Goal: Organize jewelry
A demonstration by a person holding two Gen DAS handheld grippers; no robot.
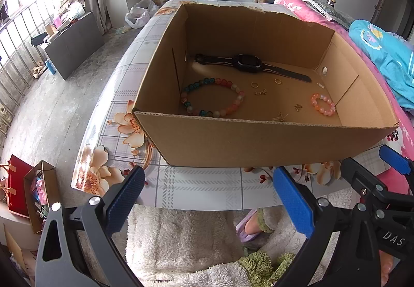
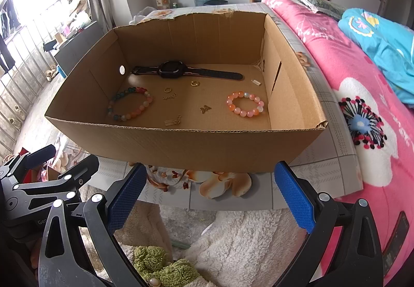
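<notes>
both claws, left claw [image 1: 207, 199] and right claw [image 2: 208, 197], hang wide open and empty before the cardboard box [image 2: 181, 147], probably because the watch [image 2: 173, 70] and bracelets already lie inside.

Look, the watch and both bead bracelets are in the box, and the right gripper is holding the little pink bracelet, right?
Not quite. The right gripper is open and empty, outside the box. The right wrist view shows the pink bracelet on the box floor, with the watch and big bracelet.
</notes>
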